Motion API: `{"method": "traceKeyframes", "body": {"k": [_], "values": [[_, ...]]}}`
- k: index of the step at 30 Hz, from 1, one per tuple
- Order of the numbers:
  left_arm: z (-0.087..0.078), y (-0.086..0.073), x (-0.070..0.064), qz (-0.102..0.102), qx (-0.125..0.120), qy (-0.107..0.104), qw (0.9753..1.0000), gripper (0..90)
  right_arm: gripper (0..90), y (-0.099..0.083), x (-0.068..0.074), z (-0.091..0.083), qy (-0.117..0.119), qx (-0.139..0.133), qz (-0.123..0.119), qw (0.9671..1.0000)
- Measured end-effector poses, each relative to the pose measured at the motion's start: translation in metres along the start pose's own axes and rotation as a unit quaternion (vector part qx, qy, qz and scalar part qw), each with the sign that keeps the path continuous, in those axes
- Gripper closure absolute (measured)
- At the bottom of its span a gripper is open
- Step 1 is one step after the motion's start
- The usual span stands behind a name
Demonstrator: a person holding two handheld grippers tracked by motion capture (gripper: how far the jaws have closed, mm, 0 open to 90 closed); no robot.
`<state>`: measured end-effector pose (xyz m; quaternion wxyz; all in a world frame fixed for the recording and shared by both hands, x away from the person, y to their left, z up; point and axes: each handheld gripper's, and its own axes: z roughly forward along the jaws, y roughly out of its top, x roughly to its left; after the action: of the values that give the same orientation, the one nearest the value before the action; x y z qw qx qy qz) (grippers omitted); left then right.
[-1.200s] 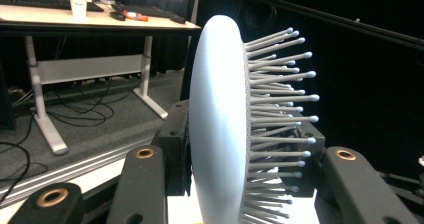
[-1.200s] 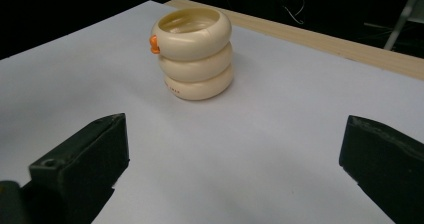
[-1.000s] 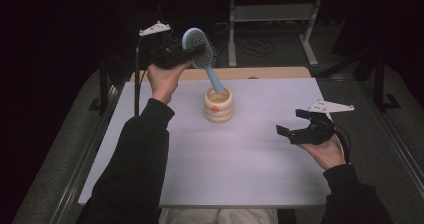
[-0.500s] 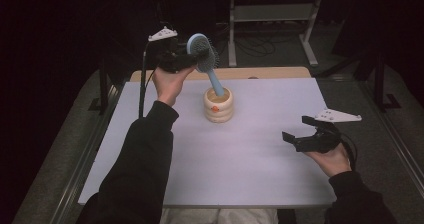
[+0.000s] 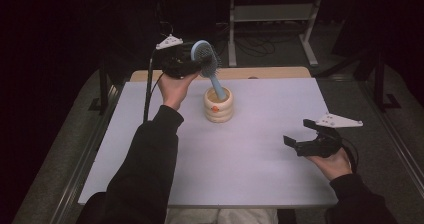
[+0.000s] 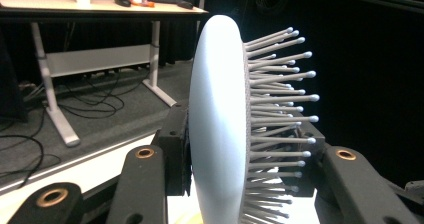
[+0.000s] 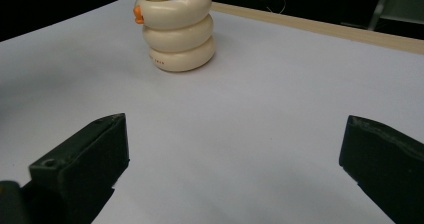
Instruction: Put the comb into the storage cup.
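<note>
On the desk (image 5: 260,164), the cream holder (image 5: 218,105) sits just below your left tongs (image 5: 192,64), clamped on the hairbrush (image 5: 207,59) head; keep the handle vertical inside it. Your right tongs (image 5: 305,136) gape empty, well apart

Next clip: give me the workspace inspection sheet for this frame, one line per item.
Surface: white table top, wooden strip at its far edge.
Job's things: blue hairbrush, handle down in cream ringed holder.
Clutter: nothing seen.
Grippers: left gripper shut on the brush head; right gripper open, low over the table, holding nothing.
Cables: black cable hangs from the left gripper; loose cables on the floor behind.
Surroundings: dark room, white-legged desk behind.
</note>
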<state>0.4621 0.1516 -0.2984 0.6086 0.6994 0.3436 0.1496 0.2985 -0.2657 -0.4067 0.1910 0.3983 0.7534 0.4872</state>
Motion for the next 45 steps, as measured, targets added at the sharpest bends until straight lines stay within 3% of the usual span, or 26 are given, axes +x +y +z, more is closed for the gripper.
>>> {"method": "traceKeyframes", "body": {"k": [16,31,39,45], "values": [[0.021,-0.022,0.003,-0.007,0.021,0.002,0.9997,55.3,0.0,-0.008,0.002,-0.008,-0.002,-0.017,-0.008,0.9998],[0.033,-0.033,-0.001,0.005,0.046,0.006,0.9989,54.4,0.0,-0.015,-0.001,-0.014,-0.012,-0.037,0.001,0.9993],[0.038,-0.039,-0.001,0.018,0.065,0.004,0.9977,52.8,0.0,-0.015,-0.002,-0.015,-0.014,-0.037,0.002,0.9992],[0.041,-0.042,-0.001,0.014,0.076,-0.003,0.9970,51.5,0.0,-0.016,-0.002,-0.014,-0.009,-0.032,0.005,0.9994]]}}
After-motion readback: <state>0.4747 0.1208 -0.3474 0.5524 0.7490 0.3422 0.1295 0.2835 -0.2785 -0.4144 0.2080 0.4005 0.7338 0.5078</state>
